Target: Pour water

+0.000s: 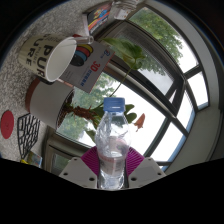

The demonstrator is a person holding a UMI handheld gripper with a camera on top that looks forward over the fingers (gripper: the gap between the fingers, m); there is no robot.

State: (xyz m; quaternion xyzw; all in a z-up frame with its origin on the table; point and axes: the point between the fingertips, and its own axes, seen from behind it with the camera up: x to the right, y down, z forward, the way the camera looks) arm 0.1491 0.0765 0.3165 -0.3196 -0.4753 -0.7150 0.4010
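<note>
in the gripper view we see the hand-held gripper closed narrow on a clear plastic water bottle, both fingers pressing its lower body, a pink pad showing beside the bottle. the bottle stands upright between the fingers, its blue cap on, water visible through the wall. the whole scene is tilted, so we judge that we hold the bottle lifted and partly turned. beyond and above the fingers, well apart from the bottle, lies a white mug with dark lettering, its open mouth facing us, and just beside it a smaller paper cup with red print. behind them is a potted plant and a large window with trees outside. off to the side of the fingers sits a red round thing and a black-and-white mesh object; we cannot tell what they are. the table itself is hardly visible. the risk we see: the cap seems to be on, so tipping would pour nothing. if it is loose, water may spill short of the mug. the thin bottle wall may buckle under our squeeze, or slip and twist as we tilt it.
</note>
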